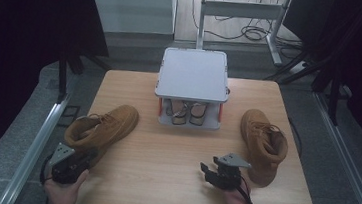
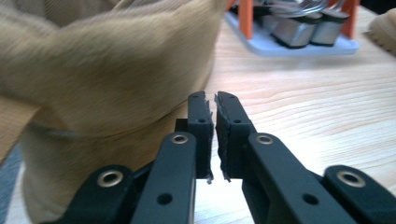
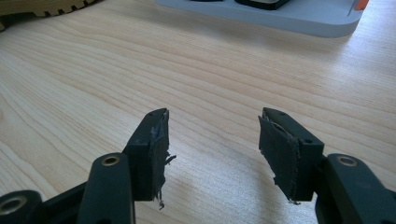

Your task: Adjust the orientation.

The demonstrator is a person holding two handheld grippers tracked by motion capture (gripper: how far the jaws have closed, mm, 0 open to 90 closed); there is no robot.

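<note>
Boot [image 1: 103, 127] at table's left edge, soft suede, floppy collar, stiff sole, best pinched at the heel collar | left gripper [image 1: 69, 160] beside its heel, jaws nearly together, nothing between | rack [image 1: 192, 80] mid-table, shoes under | right gripper [image 1: 218, 173] jaws apart, empty | second boot [image 1: 263, 145] far right, clear of path.

You have no lettering, label, brand mark, number or sign to read here: not on either boot [image 1: 101, 127], not on the rack [image 1: 192, 75], not on the table [image 1: 164, 155].
</note>
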